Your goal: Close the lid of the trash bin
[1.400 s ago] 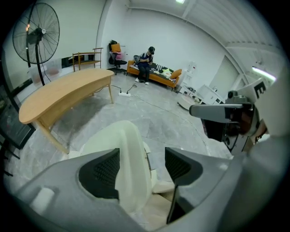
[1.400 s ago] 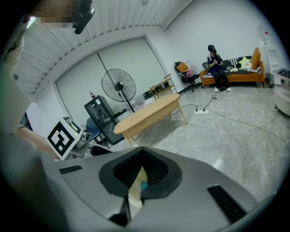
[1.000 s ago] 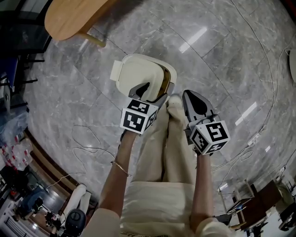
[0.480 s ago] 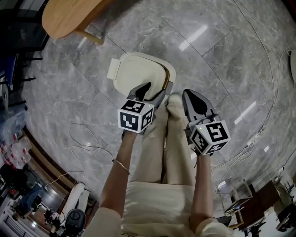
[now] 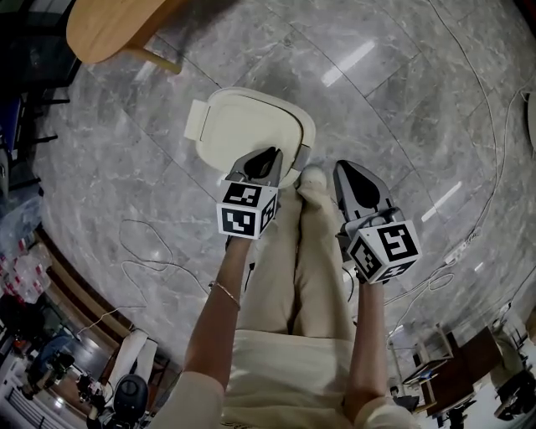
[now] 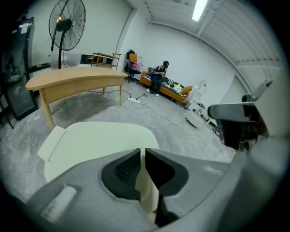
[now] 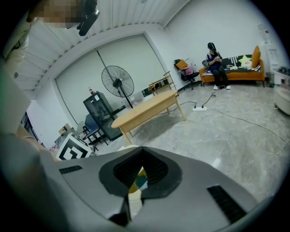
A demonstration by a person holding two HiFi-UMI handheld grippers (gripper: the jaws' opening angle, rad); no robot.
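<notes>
Marble floor (image 5: 402, 92), bin lid (image 5: 249, 126) (cream)

From my head cam the lid (image 5: 247, 126) pretty much hides the bin under it, and the wooden table (image 5: 109, 29) is chopped off by the top edge. There's also a yellow-and-teal something showing behind the jaws of my right gripper (image 7: 142, 150), and I honestly can't make it out.

Room was evenly bright, lit by a ceiling strip (image 6: 198, 10). Glare streaks sat on the glossy floor (image 5: 352, 63). Fisheye bent edges, corners black.
</notes>
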